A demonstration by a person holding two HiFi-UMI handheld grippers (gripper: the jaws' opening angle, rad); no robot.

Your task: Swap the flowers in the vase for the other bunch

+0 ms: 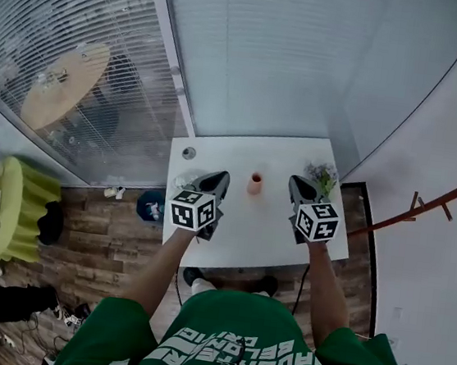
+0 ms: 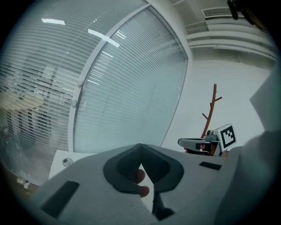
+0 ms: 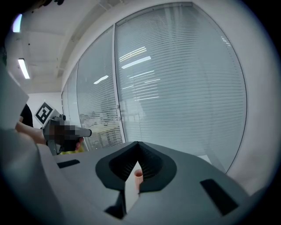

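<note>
Tongs clenched on both sides: left tongs (image 2: 140, 147) and right tongs (image 3: 137, 145) each meet tip to tip. I judge neither holds anything, though I can't identify the reddish blobs (image 2: 139, 176) behind the left gap. Between them stands the vase (image 1: 255, 183), a slim, smooth pinkish tube with no stems showing; a sideways sweep could topple it. Just beyond the right tongs lies the wispy green bunch (image 1: 322, 177), near the white surface's (image 1: 238, 237) edge, where a nudge might push it off.
</note>
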